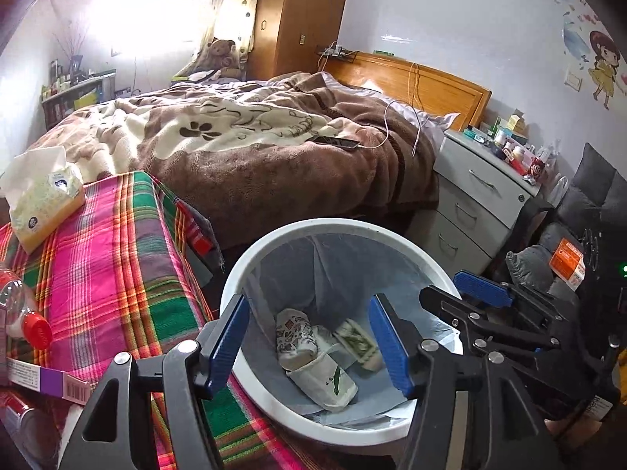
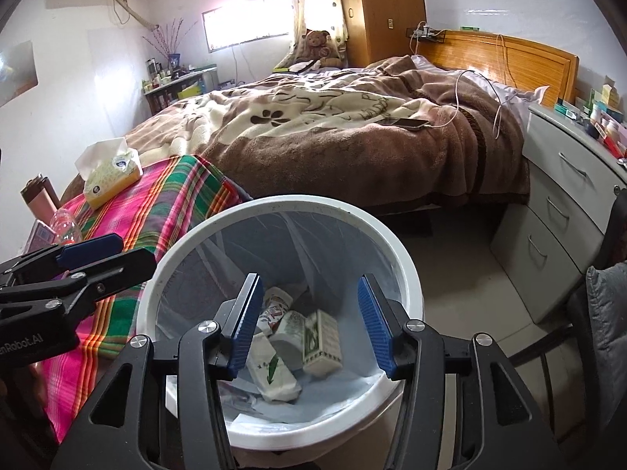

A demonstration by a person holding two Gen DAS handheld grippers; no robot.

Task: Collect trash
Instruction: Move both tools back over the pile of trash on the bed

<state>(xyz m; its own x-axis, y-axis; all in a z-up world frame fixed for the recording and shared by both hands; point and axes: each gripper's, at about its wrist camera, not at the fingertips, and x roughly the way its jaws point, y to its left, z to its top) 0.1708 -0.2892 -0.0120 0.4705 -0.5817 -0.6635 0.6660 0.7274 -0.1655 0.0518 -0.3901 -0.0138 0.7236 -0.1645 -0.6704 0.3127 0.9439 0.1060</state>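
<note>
A white trash bin (image 1: 274, 235) (image 2: 407, 270) with a blue liner stands beside the plaid-covered table. Inside lie paper cups (image 1: 294, 337) (image 2: 274, 372) and a small green-and-white carton (image 1: 358, 340) (image 2: 321, 337). My left gripper (image 1: 309, 337) is open and empty above the bin's near rim. My right gripper (image 2: 309, 321) is open and empty right over the bin's mouth; it also shows in the left wrist view (image 1: 450, 293). The left gripper shows at the left of the right wrist view (image 2: 113, 254).
The plaid table (image 1: 117, 243) (image 2: 164, 192) holds a tissue box (image 1: 43, 199) (image 2: 111, 178), a red-capped plastic bottle (image 1: 23, 313) and a flat box with a barcode (image 1: 47, 382). A bed (image 1: 243, 145) lies behind. White drawers (image 1: 478, 203) (image 2: 564, 203) stand at the right, next to a dark chair (image 2: 603, 313).
</note>
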